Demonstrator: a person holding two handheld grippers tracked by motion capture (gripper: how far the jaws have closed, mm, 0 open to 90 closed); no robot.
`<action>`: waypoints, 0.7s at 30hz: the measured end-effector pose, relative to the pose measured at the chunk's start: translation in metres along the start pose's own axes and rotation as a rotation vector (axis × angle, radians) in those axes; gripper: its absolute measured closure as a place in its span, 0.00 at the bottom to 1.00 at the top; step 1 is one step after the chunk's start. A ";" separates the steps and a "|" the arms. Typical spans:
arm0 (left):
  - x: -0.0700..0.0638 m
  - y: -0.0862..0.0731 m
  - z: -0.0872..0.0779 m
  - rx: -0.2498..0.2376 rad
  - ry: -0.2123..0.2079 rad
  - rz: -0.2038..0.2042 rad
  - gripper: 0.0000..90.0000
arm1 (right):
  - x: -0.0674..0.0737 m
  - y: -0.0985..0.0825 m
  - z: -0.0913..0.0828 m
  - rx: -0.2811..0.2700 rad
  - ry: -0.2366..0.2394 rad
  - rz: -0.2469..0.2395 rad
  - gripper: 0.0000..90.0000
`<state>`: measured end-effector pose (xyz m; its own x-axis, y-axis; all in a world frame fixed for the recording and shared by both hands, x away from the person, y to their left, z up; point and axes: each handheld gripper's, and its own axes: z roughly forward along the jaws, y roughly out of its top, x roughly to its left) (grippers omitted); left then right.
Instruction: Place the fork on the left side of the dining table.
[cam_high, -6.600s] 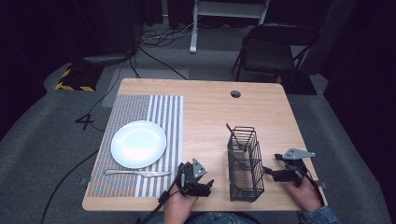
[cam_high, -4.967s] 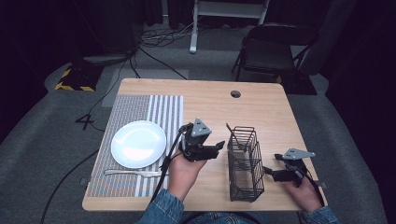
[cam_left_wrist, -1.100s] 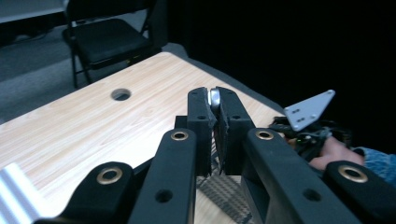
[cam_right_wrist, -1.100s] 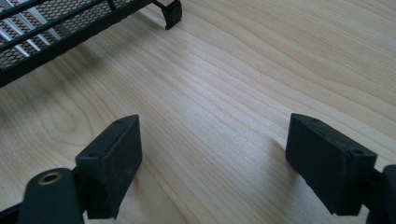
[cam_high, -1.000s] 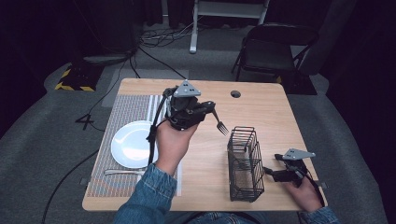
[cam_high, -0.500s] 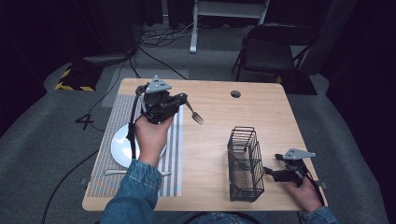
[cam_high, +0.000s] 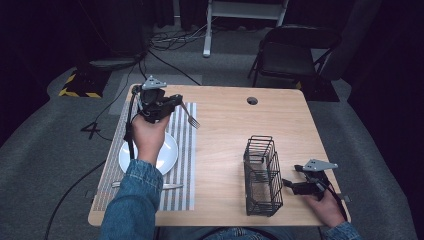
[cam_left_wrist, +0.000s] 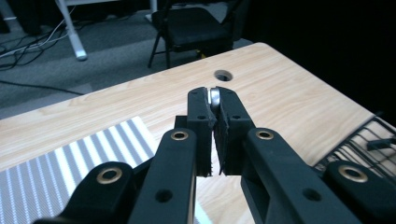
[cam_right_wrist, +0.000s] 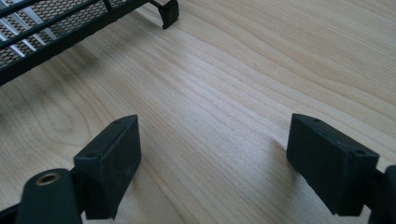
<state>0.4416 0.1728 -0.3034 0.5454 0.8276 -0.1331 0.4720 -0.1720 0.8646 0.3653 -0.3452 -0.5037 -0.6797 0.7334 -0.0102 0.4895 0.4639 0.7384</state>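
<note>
1. The wooden table (cam_high: 225, 130) fills the middle of the high view, with a round hole (cam_high: 252, 100) near its far edge.
2. On the left side lies a striped placemat (cam_high: 185, 165), running from the near edge toward the far side.
3. A black wire basket (cam_high: 262, 175) stands upright on the right half of the table, well apart from the mat.
4. A white plate (cam_high: 167, 157) sits on the mat, partly hidden under the person's left forearm.
5. There's the left gripper (cam_high: 175, 102), held above the far end of the mat, its jaws pinching a fork (cam_high: 190, 116) by the handle; the tines stick out to the right and slightly down, clear of the table.
6. The left gripper view shows the jaws pressed tight on the metal handle edge (cam_left_wrist: 215, 98).
7. The right gripper (cam_high: 290, 184) rests low just beside the basket, jaws spread wide over bare wood.
8. A knife (cam_high: 170, 186) lies flat on the mat near the table's front edge.
</note>
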 end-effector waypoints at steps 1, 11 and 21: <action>0.007 -0.002 0.002 0.003 0.015 -0.008 0.95 | 0.000 0.000 0.000 0.000 0.000 0.000 0.20; 0.030 -0.006 0.007 0.017 0.047 -0.032 0.95 | 0.000 0.000 0.000 0.000 0.000 0.000 0.20; 0.051 -0.011 0.026 0.060 0.094 -0.069 0.95 | 0.000 0.000 0.000 0.000 0.000 0.000 0.20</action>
<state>0.4824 0.2031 -0.3320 0.4442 0.8844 -0.1431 0.5487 -0.1423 0.8238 0.3653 -0.3453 -0.5037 -0.6798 0.7333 -0.0106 0.4894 0.4644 0.7381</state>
